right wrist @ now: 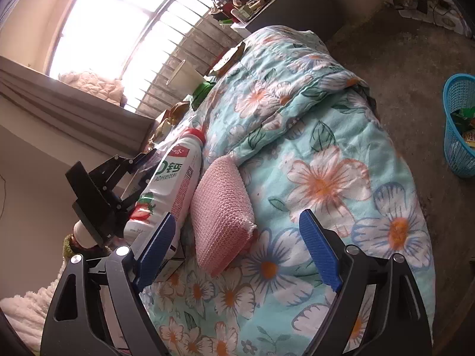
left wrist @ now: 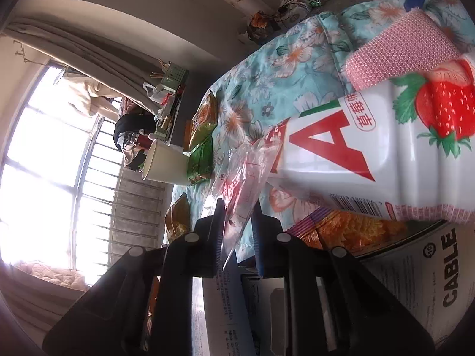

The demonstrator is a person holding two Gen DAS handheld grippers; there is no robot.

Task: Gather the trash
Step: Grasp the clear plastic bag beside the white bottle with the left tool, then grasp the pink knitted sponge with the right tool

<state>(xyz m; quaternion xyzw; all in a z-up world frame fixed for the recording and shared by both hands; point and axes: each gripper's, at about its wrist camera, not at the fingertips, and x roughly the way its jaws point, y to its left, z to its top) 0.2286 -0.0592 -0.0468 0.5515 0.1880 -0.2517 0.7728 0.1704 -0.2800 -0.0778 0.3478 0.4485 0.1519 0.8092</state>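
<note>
My left gripper (left wrist: 239,216) is shut on a clear plastic wrapper (left wrist: 246,175) with red print, which hangs between its fingers over the floral quilt (left wrist: 267,83). A white strawberry drink bottle (left wrist: 371,136) lies just to the right of it, next to a pink mesh sponge (left wrist: 400,56). In the right wrist view my right gripper (right wrist: 236,216) is open, its blue pads on either side of the pink mesh sponge (right wrist: 222,207) without touching it. The bottle (right wrist: 175,172) lies to the sponge's left, with the left gripper's black body (right wrist: 95,195) behind it.
A paper cup (left wrist: 166,163), a green snack bag (left wrist: 202,160) and a gold wrapper (left wrist: 178,219) lie at the quilt's far edge by the window. An orange snack packet (left wrist: 347,231) and a cable box (left wrist: 430,281) are close by. A blue basket (right wrist: 460,124) holding wrappers stands on the floor at right.
</note>
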